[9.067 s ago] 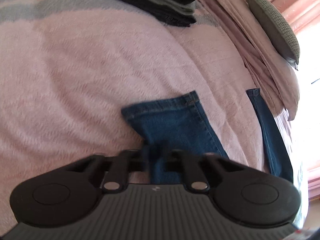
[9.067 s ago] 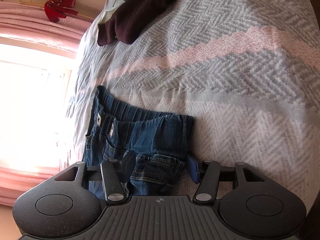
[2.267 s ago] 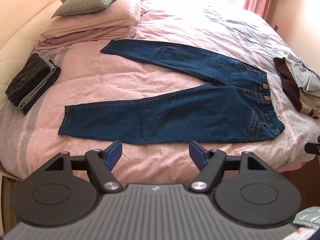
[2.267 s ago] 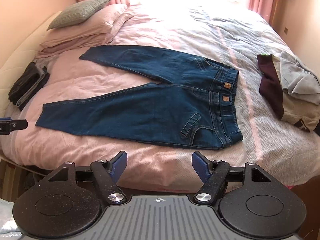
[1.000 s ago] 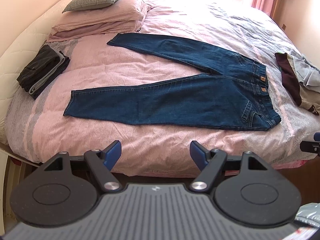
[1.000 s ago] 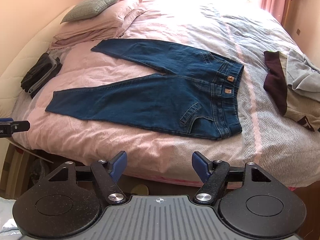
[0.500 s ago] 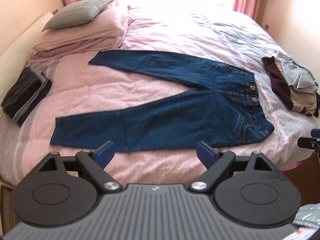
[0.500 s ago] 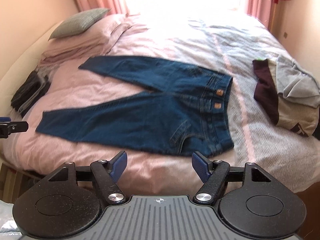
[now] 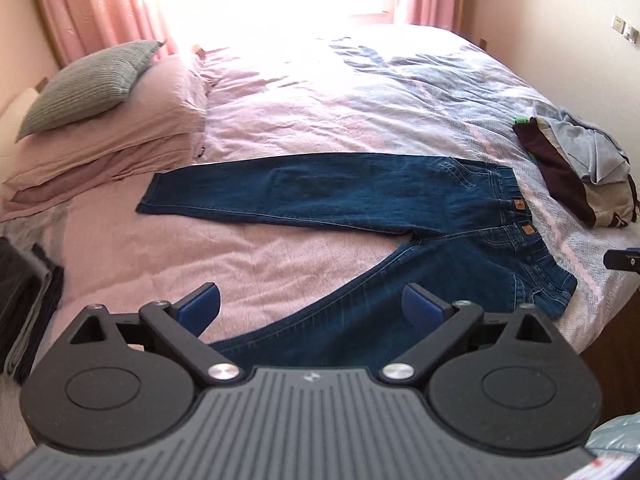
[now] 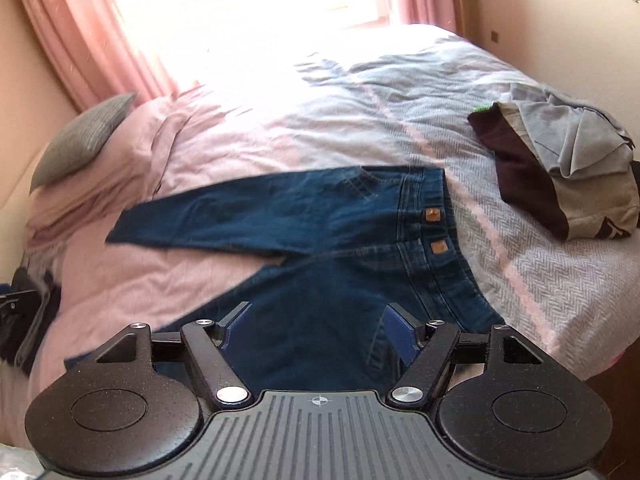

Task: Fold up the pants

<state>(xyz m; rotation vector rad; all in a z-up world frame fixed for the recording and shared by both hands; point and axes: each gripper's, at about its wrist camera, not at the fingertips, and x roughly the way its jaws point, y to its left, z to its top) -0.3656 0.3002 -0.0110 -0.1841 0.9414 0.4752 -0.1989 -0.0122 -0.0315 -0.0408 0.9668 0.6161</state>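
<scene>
Dark blue jeans point(image 9: 360, 200) lie flat on the bed, legs spread in a V to the left, waistband point(image 9: 528, 240) to the right. My left gripper point(image 9: 312, 306) is open above the near leg, nothing between its blue pads. In the right wrist view the jeans point(image 10: 320, 240) fill the middle, two brown patches on the waistband point(image 10: 434, 232). My right gripper point(image 10: 316, 330) is open over the seat and upper near leg, holding nothing. The near leg's hem is hidden behind the gripper bodies.
A pile of maroon and grey clothes point(image 9: 576, 168) lies on the bed's right side. Grey cushion point(image 9: 88, 80) on pink pillows at far left. Folded dark garments point(image 9: 24, 304) sit at the left edge. Pink curtains and a bright window lie behind. The bed's near right edge point(image 9: 592, 320) drops off.
Both grippers have moved forward and lower over the bed, so the jeans now reach under their fingers. Both stayed open.
</scene>
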